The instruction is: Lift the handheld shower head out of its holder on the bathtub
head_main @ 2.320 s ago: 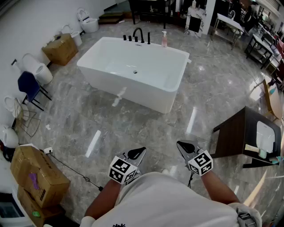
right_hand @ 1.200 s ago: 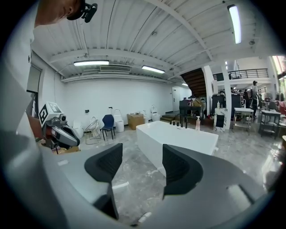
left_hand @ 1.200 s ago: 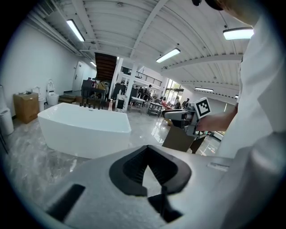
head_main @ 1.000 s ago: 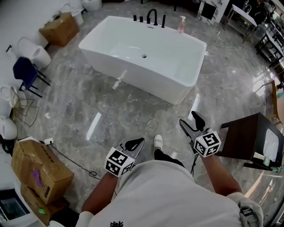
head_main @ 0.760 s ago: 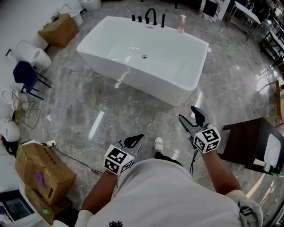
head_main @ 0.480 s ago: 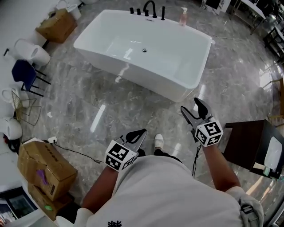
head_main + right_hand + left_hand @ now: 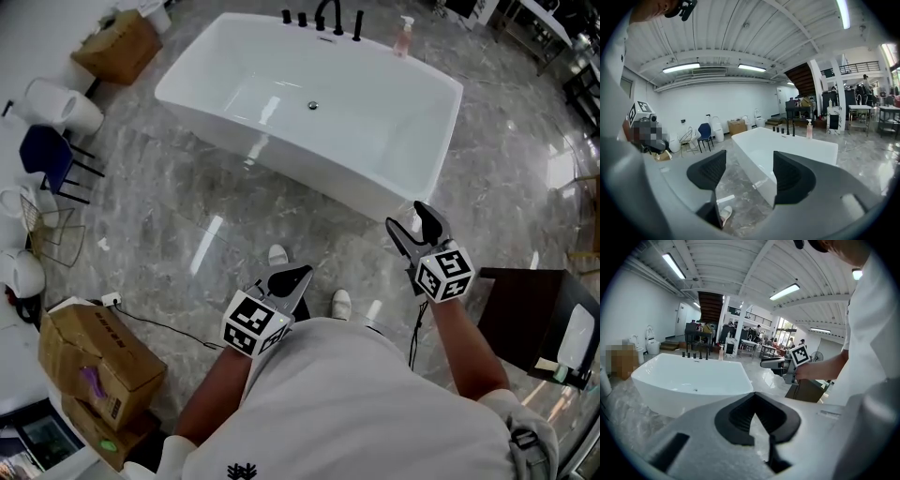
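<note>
Slim black handheld shower head [image 7: 357, 24] stands at the top of frame on the white freestanding bathtub's [image 7: 394, 192] far rim, long axis upright. I judge it rigid, light and slick, so I'd grip mid-shaft. Right claw [image 7: 405, 216] gapes empty; left claw [image 7: 302, 274] is pinched together on nothing.

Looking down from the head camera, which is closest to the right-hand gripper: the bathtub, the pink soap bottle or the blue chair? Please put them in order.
Measured from the right gripper in the head view:
1. The bathtub, whose near corner is just ahead of the open jaws.
2. The pink soap bottle, at the tub's far edge.
3. The blue chair, away at the far left.
</note>
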`<action>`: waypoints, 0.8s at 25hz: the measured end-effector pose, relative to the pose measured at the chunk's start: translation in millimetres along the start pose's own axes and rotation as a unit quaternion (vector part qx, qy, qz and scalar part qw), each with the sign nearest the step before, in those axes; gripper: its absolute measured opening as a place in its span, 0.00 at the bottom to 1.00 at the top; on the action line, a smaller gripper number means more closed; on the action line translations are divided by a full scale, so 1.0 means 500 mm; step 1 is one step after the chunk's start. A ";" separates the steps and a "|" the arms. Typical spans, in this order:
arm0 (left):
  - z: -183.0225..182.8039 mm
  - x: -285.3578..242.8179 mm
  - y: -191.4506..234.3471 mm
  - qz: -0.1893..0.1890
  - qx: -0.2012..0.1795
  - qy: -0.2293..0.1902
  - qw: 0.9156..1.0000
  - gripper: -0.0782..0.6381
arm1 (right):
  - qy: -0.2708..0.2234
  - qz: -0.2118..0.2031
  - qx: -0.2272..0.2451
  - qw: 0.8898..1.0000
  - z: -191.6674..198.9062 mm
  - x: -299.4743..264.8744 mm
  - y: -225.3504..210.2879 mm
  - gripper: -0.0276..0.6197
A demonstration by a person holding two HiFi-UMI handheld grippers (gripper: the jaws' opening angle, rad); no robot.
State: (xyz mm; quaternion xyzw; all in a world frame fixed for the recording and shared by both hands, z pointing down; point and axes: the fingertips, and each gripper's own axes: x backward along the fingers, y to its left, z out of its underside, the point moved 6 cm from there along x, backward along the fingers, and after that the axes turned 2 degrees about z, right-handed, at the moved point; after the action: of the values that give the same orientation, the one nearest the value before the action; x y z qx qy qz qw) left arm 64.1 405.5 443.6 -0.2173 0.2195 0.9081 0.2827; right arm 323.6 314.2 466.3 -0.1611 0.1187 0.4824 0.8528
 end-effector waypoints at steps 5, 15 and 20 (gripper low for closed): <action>-0.050 0.036 0.183 0.005 0.006 -0.019 1.000 0.12 | 0.011 0.019 0.009 1.000 -0.055 -0.125 0.039 0.54; -0.153 0.107 0.481 0.035 -0.041 -0.029 0.998 0.12 | 0.014 0.067 0.027 0.997 -0.177 -0.376 0.094 0.53; -0.163 0.121 0.587 0.030 -0.032 -0.041 0.998 0.12 | 0.022 0.071 0.027 0.997 -0.205 -0.476 0.114 0.53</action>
State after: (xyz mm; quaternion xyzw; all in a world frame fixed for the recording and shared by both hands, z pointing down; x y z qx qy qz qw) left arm -137.7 170.1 427.2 -0.1825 0.1850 0.9308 0.2571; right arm 149.3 115.2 448.1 -0.1394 0.1614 0.5346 0.8177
